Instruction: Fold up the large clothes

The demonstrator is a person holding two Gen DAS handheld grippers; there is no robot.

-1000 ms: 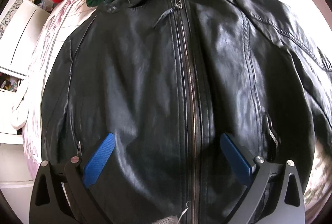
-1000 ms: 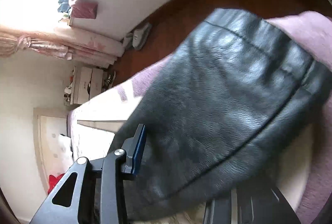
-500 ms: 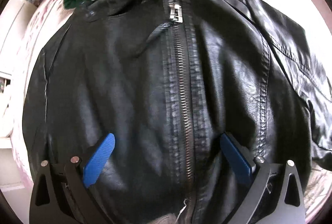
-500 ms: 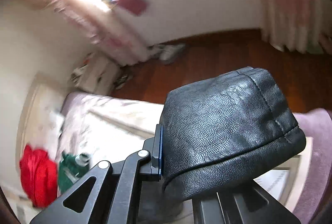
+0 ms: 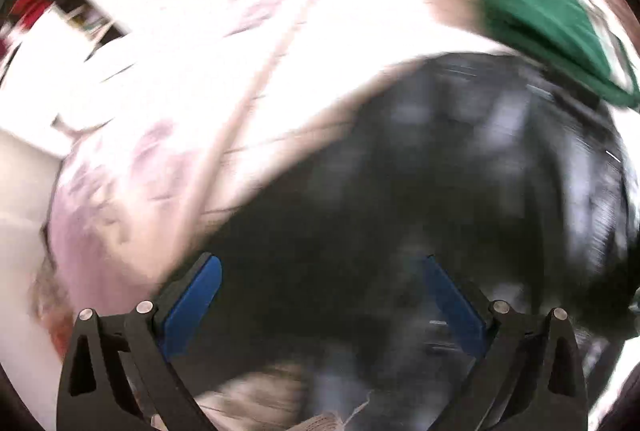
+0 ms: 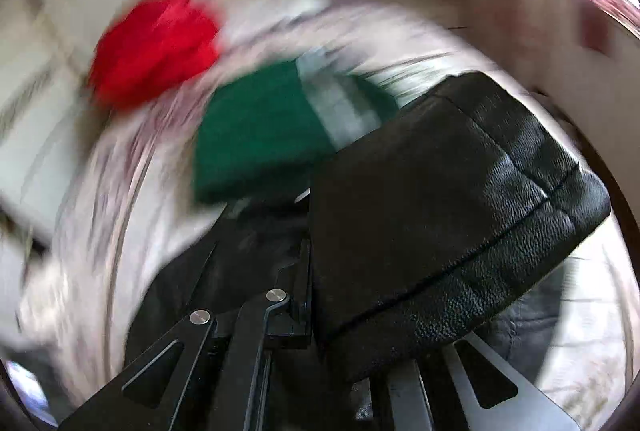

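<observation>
A black leather jacket [image 5: 420, 191] lies on a pale floral bed cover [image 5: 200, 91]; the left wrist view is heavily blurred. My left gripper [image 5: 320, 291] is open and empty, its blue pads [image 5: 192, 295] spread just above the jacket's left side. My right gripper [image 6: 344, 271] is shut on the end of the jacket's sleeve [image 6: 452, 215] and holds it lifted over the jacket body [image 6: 224, 271]. Its right finger is hidden behind the leather.
A folded green garment [image 6: 256, 139] with a white stripe lies on the bed just beyond the jacket, also in the left wrist view [image 5: 552, 19]. A red garment [image 6: 156, 47] lies further back. Pale furniture stands left of the bed.
My right gripper has swung the held sleeve from over the floor round toward the bed and over the jacket. My left gripper has shifted left, off the zipper toward the jacket's left edge.
</observation>
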